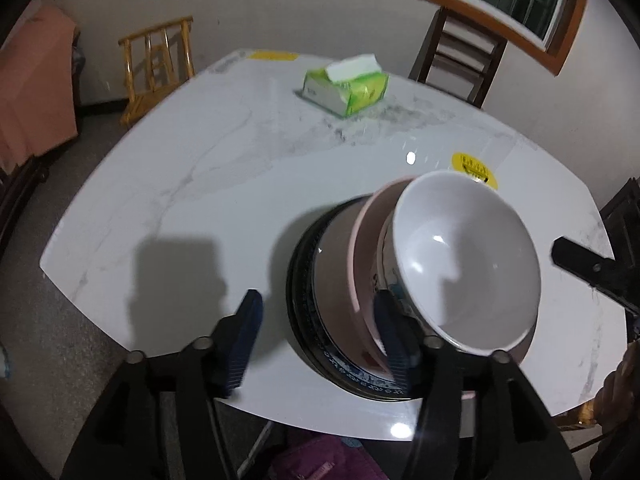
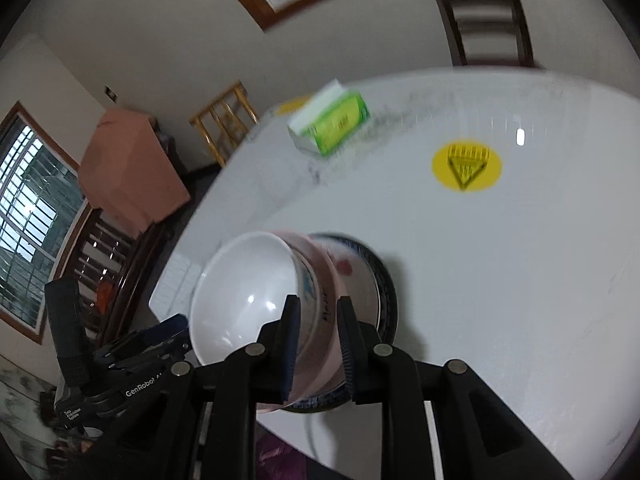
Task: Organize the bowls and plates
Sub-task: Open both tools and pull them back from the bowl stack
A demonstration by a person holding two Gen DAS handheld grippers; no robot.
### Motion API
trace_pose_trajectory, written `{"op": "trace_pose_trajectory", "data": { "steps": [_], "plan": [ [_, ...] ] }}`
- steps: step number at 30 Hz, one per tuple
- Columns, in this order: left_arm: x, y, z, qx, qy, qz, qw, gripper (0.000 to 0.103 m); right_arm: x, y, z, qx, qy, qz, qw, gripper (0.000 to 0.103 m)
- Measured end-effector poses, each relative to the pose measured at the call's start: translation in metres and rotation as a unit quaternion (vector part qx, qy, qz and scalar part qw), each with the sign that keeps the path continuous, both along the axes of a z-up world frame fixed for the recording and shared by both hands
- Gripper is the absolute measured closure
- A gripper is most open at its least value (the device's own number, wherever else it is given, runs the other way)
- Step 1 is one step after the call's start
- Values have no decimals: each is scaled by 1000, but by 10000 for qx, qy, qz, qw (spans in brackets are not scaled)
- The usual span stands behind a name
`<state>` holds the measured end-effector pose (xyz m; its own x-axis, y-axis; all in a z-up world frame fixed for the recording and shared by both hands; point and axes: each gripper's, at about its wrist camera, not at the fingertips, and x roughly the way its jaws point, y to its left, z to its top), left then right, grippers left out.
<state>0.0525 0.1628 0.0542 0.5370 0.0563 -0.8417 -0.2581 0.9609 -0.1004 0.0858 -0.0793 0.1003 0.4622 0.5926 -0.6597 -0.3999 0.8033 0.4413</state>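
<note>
Tipping is the danger: white bowl (image 1: 464, 260) sits tilted in a pink bowl (image 1: 360, 280) on stacked plates (image 1: 308, 300) near the worktop (image 1: 200, 184) edge, right claw (image 2: 318, 344) clamped on its rim, left claw (image 1: 320, 336) apart, gripping nothing.
</note>
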Motion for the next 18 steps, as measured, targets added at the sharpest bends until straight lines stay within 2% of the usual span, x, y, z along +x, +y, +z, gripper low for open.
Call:
{"op": "trace_pose_trajectory", "data": {
  "steps": [2, 3, 4, 5, 6, 9, 11, 13, 15, 18],
  "plan": [
    [-10, -3, 6, 109, -288, -81, 9995, 42, -20, -3, 9, 44, -682, -158, 9975, 81],
    [-16, -6, 9, 215, -459, -113, 9987, 40, -31, -4, 11, 5, -994, -259, 9947, 78],
    [-24, -10, 12, 381, -640, -130, 9971, 35, -42, -4, 12, -44, -1275, -384, 9911, 71],
    [-28, -13, 14, 495, -764, -169, 9957, 32, -50, -4, 10, -73, -1462, -476, 9881, 64],
    [-34, -17, 16, 617, -908, -234, 9937, 27, -56, -4, 9, -76, -1616, -530, 9854, 62],
    [-47, -29, 22, 938, -1298, -343, 9865, 25, -78, -7, 1, -2, -2108, -781, 9744, 61],
    [-53, -36, 25, 1089, -1548, -411, 9811, 24, -88, -15, -3, 227, -2188, -953, 9708, 54],
    [-56, -42, 25, 1238, -1720, -497, 9760, 23, -94, -21, -5, 431, -2141, -1101, 9696, 52],
    [-60, -48, 24, 1387, -1881, -565, 9707, 21, -98, -21, -6, 388, -2167, -1159, 9686, 52],
    [-65, -51, 23, 1440, -2100, -541, 9655, 11, -105, -20, -6, 271, -2215, -1190, 9675, 52]
  ]
}}
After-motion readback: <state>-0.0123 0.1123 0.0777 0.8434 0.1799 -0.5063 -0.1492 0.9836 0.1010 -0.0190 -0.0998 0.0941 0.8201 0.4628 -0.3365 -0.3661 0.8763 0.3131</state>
